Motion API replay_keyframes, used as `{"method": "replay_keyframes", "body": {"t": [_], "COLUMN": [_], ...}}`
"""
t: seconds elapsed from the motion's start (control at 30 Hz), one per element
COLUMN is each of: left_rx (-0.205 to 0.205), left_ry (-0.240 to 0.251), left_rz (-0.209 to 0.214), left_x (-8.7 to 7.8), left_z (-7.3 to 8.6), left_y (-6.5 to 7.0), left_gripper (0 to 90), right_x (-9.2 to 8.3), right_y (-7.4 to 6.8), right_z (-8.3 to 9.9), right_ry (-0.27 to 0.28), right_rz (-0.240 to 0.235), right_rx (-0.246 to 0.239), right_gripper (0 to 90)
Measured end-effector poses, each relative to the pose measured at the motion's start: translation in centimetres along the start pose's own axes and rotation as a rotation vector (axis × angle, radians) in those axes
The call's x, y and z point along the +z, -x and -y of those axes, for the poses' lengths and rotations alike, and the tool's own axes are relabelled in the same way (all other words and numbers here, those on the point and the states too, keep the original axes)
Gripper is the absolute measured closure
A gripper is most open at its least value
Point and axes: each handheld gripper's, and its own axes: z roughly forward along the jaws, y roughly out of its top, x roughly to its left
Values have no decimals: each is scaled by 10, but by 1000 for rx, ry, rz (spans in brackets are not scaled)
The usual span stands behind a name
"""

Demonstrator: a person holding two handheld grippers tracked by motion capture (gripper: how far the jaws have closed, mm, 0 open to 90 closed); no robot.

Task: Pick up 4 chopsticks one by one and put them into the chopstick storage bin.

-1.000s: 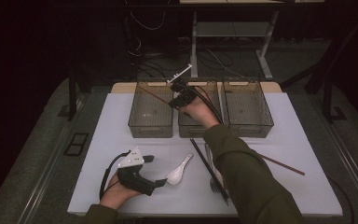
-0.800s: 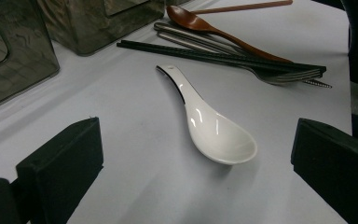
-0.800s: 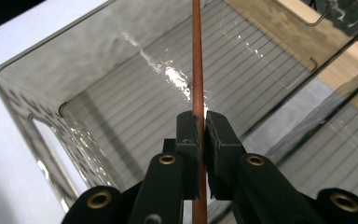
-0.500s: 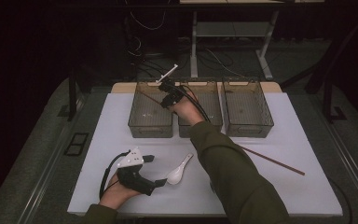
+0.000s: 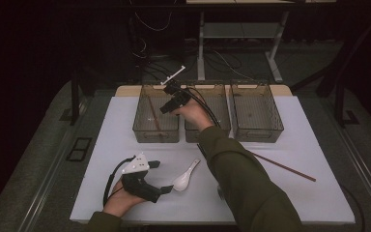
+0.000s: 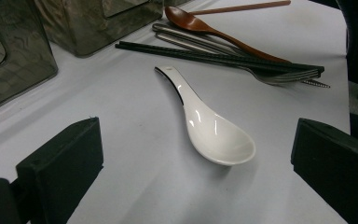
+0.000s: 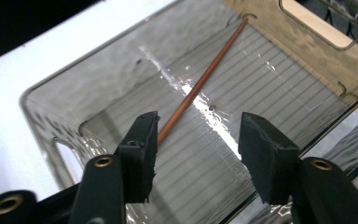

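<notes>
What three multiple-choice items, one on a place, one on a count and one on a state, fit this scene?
1. Where does the brown chopstick near the right gripper lie?
A. in the left bin
B. on the floor
C. on the white spoon

2. How many bins stand on the table?
A. one
B. three
C. five

3. How do the right gripper's jaws stand?
A. shut on a fork
B. shut on a spoon
C. open, holding nothing

Key: 1 A, it rests on that bin's floor; 2 B, three stand in a row; 3 C, they have just opened, with nothing between them.
</notes>
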Motion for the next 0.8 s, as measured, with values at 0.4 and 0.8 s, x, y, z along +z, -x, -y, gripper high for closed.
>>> {"method": "replay_keyframes", "body": {"t": [0.4, 0.8], "left_rx": [13, 13], "left_ry": [-24, -43], "left_rz": [-4, -10], "left_x": [0, 1], "left_z": [0, 1], "left_y": [-1, -1], "left_gripper": [14, 14], "right_x": [-37, -72], "right_y": [-4, 2], "right_z": [22, 65], "right_ry": [99, 130], "right_rz": [-109, -148], "right_rx": [-70, -103], "right_gripper": [422, 406]}}
